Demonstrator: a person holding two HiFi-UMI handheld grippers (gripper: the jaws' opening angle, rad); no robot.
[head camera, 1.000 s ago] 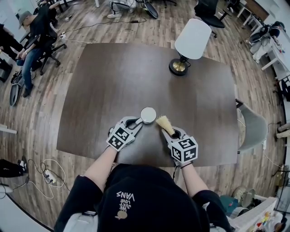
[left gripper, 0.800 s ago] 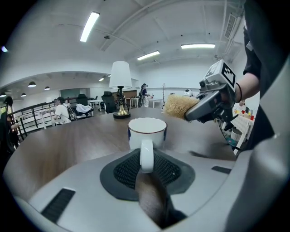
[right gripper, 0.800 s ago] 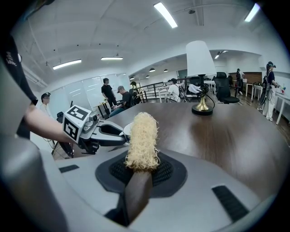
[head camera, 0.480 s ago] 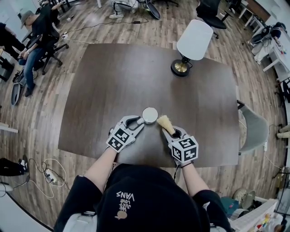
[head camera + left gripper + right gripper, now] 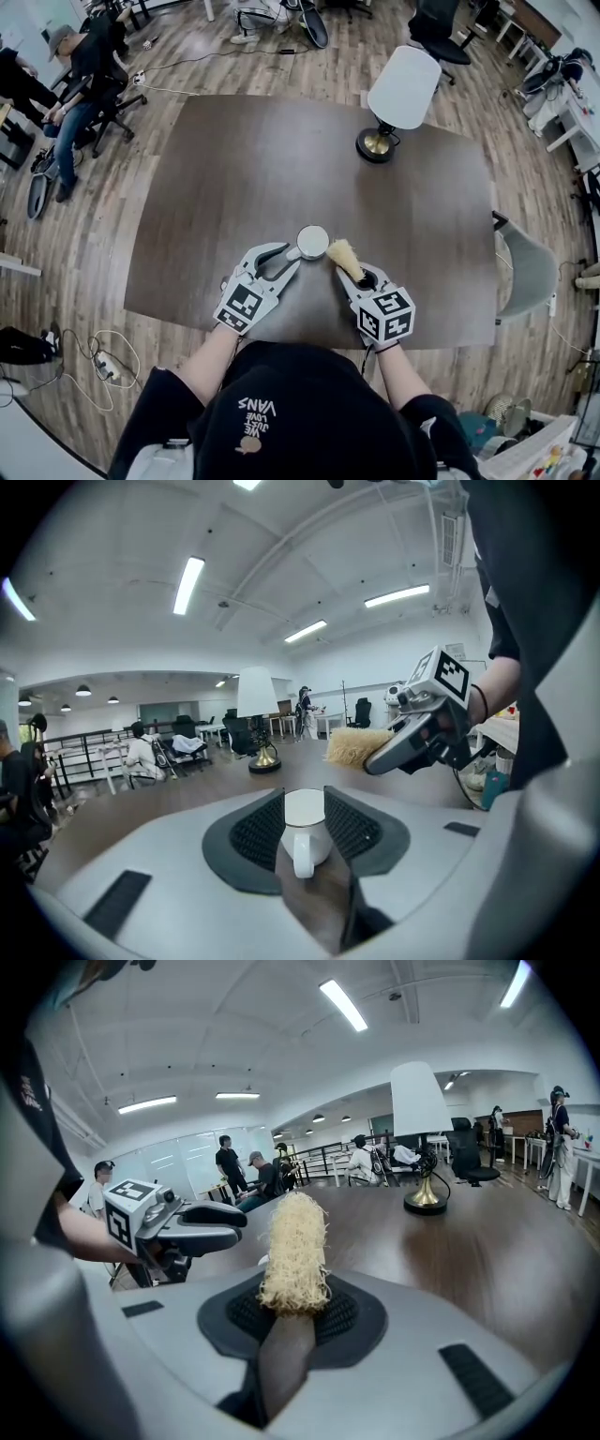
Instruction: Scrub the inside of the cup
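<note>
A small white cup (image 5: 313,240) stands upright on the dark wooden table (image 5: 244,169), its handle turned toward me. My left gripper (image 5: 292,257) is just behind it and its jaws are opening. In the left gripper view the cup (image 5: 304,822) stands between the far ends of the ribbed pads (image 5: 259,829), which no longer press on it. My right gripper (image 5: 359,274) is shut on the dark handle of a brush (image 5: 342,255) with straw-coloured bristles (image 5: 294,1251). The bristles hover just right of the cup.
A lamp with a white shade (image 5: 403,86) and brass base (image 5: 376,145) stands at the table's far right. A grey chair (image 5: 523,267) sits off the right edge. People sit on office chairs (image 5: 70,89) at the far left. Cables (image 5: 94,361) lie on the floor.
My left gripper's jaws have spread off the cup and the gripper has drawn back a little toward me. The cup stays on the table. My right gripper and the brush have barely moved.
</note>
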